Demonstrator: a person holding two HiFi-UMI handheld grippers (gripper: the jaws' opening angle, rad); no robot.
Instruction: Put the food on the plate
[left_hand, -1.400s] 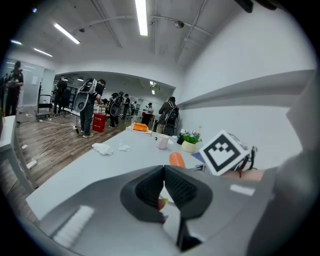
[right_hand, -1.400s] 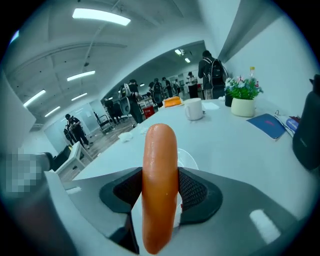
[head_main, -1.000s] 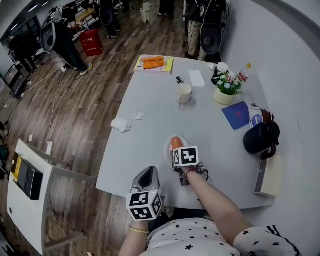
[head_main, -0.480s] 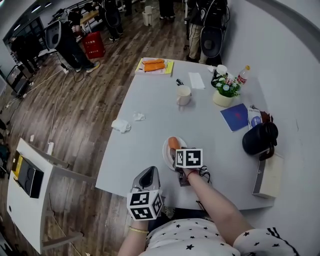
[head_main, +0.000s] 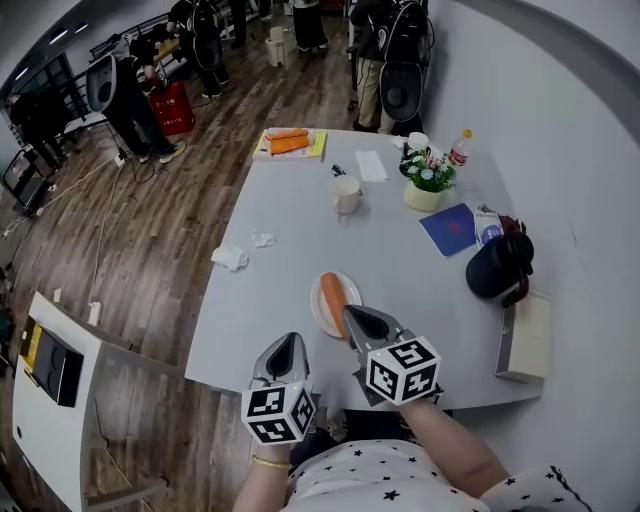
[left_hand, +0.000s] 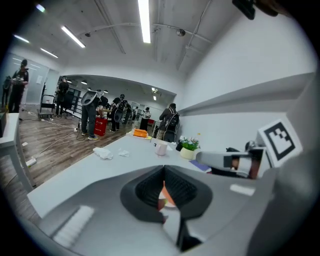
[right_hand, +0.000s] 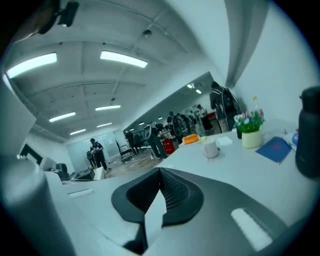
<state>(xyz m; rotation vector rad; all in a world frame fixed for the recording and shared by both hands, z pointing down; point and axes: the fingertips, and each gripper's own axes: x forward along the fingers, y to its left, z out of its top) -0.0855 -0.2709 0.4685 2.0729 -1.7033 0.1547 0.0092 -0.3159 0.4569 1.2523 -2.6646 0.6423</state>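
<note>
An orange sausage (head_main: 331, 291) lies on a small white plate (head_main: 319, 319) near the front edge of the grey table (head_main: 290, 215). My right gripper (head_main: 351, 313) sits just right of the plate at its near rim. Its jaws are shut and empty, apart from the sausage. My left gripper (head_main: 291, 341) hovers at the table's front edge, short of the plate, shut with nothing in it. In the left gripper view a sliver of the sausage (left_hand: 165, 195) shows past the closed jaws (left_hand: 162, 172). The right gripper view shows closed jaws (right_hand: 160, 173) over bare table.
A white mug (head_main: 346, 194), a flower pot (head_main: 425, 190), a blue booklet (head_main: 448, 228), a black jug (head_main: 497, 265) and a pale box (head_main: 525, 335) stand to the right and back. Crumpled tissues (head_main: 230, 257) lie at left. A yellow tray (head_main: 288, 143) is at the far edge.
My right gripper has drawn back from over the plate toward the person and its jaws have closed empty. The sausage now lies uncovered on the plate. The left gripper has hardly moved.
</note>
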